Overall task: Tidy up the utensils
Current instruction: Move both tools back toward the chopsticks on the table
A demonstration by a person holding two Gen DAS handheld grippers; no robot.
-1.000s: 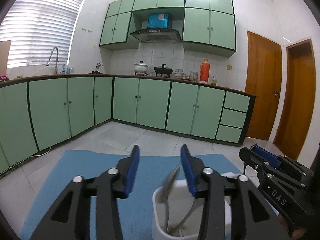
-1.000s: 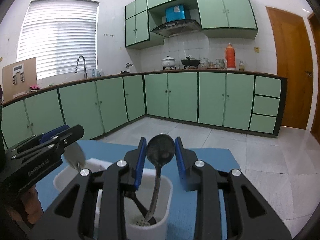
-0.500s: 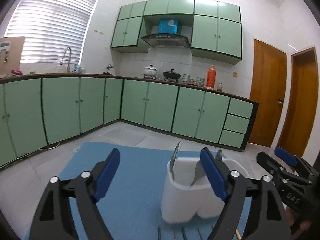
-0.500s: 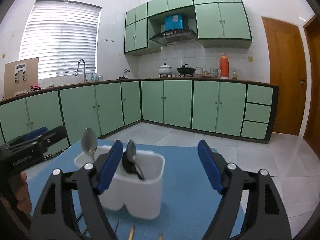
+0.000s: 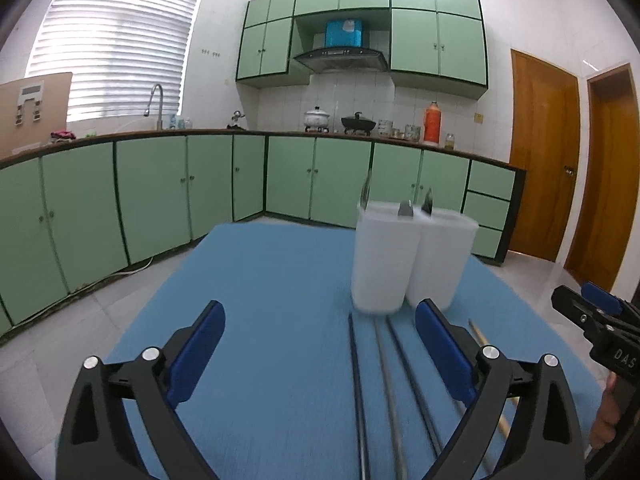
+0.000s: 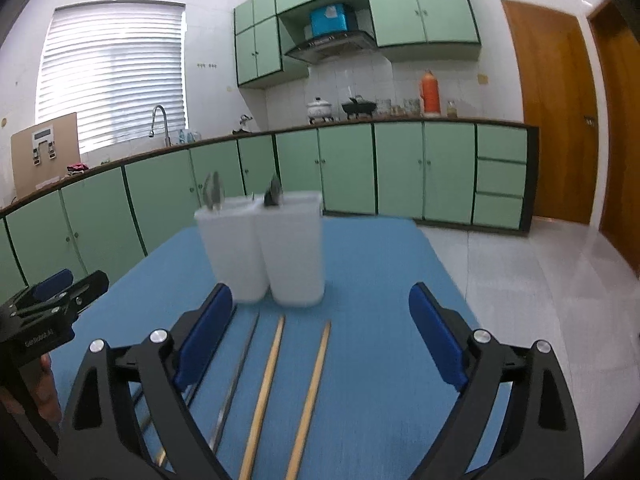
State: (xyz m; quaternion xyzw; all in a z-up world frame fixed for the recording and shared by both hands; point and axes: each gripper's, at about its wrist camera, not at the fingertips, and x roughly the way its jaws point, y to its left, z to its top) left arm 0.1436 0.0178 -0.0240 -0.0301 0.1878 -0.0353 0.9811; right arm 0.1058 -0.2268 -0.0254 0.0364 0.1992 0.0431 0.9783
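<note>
A white two-compartment holder [image 5: 412, 256] [image 6: 272, 248] stands on the blue mat [image 5: 260, 300] [image 6: 380, 280], with spoon heads [image 5: 365, 192] [image 6: 214, 194] poking out of it. Thin metal utensils [image 5: 390, 392] lie on the mat in front of it. Two wooden chopsticks [image 6: 268, 380] lie beside a metal rod [image 6: 240, 368]. My left gripper [image 5: 320, 344] hovers over the metal pieces, its jaws opening, nothing between the pads. My right gripper [image 6: 320, 332] hangs above the chopsticks, jaws also opening and empty. Each gripper shows at the other view's edge [image 5: 576, 294] [image 6: 86, 278].
Green base cabinets [image 5: 160, 208] run along the left and back walls under a counter with pots and an orange flask [image 5: 432, 122]. Wooden doors [image 5: 544, 152] stand at the right. Pale floor tiles [image 6: 540, 280] surround the mat.
Both grippers have drawn back from the holder and lowered, their jaws spreading wide. The spoons they held over the holder now stand inside it. Loose utensils on the mat have come into view.
</note>
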